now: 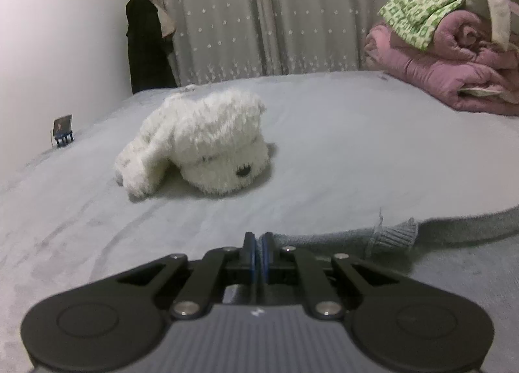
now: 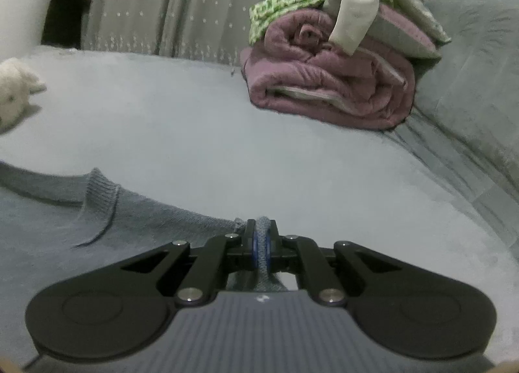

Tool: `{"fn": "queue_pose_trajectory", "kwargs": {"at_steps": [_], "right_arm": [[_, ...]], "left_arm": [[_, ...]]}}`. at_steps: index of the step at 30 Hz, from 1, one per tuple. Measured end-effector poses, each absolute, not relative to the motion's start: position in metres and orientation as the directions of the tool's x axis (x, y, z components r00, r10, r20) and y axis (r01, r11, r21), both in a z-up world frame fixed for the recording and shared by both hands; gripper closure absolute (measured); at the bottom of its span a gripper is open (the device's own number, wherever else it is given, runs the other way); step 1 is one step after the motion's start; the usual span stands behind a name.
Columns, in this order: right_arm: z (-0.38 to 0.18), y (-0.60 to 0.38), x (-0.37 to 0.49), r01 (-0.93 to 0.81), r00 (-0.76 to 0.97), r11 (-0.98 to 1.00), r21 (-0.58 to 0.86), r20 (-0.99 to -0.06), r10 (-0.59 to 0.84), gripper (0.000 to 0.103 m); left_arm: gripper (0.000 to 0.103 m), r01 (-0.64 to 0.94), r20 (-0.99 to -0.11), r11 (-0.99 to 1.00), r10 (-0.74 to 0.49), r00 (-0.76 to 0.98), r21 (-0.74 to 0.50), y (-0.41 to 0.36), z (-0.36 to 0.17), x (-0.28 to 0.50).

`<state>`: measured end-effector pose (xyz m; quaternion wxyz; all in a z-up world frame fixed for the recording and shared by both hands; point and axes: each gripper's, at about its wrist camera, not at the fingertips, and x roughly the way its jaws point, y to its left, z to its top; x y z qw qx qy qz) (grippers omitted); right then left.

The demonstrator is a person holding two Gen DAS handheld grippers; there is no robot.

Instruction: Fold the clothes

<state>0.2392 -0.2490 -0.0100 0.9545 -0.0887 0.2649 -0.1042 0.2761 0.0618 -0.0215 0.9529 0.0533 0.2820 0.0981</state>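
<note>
A grey knit sweater (image 2: 65,227) lies flat on the pale grey bed sheet (image 2: 194,113), its ribbed neckline (image 2: 100,191) turned up. My right gripper (image 2: 262,237) is shut on a fold of the sweater's edge, and the knit bulges between the blue pads. In the left wrist view the sweater (image 1: 405,233) stretches away to the right, and its edge runs into my left gripper (image 1: 258,241). That gripper's pads are pressed together on a thin bit of the fabric. Both grippers sit low over the bed.
A white plush dog (image 1: 201,152) lies on the bed ahead of the left gripper. A rolled pink quilt (image 2: 324,87) topped with green-patterned clothes (image 2: 279,10) stands at the back right. A phone on a blue stand (image 1: 63,133) is far left. Grey curtains (image 1: 259,16) hang behind.
</note>
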Motion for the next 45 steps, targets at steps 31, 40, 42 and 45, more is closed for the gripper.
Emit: {"fn": "queue_pose_trajectory", "kwargs": {"at_steps": [31,40,42,45], "right_arm": [[0.003,-0.346,0.165,0.141,0.765,0.982,0.123,-0.643,-0.029,0.066],[-0.006,-0.379,0.133,0.133,0.742,0.929,0.346,-0.656,0.138,0.066],[-0.009,-0.379,0.132,0.118,0.752,0.907,0.404,-0.633,0.184,0.066],[-0.015,-0.373,0.136,0.096,0.757,0.899,0.427,-0.618,0.213,0.078]], "left_arm": [[0.062,0.057,-0.604,0.995,0.006,0.797,0.086,-0.016,0.014,0.226],[0.062,0.118,-0.612,0.993,-0.103,0.784,-0.017,-0.073,0.004,0.207],[0.062,0.124,-0.598,0.990,-0.138,0.790,-0.065,-0.084,-0.003,0.202],[0.062,0.124,-0.591,0.985,-0.171,0.789,-0.120,-0.098,-0.021,0.198]]}}
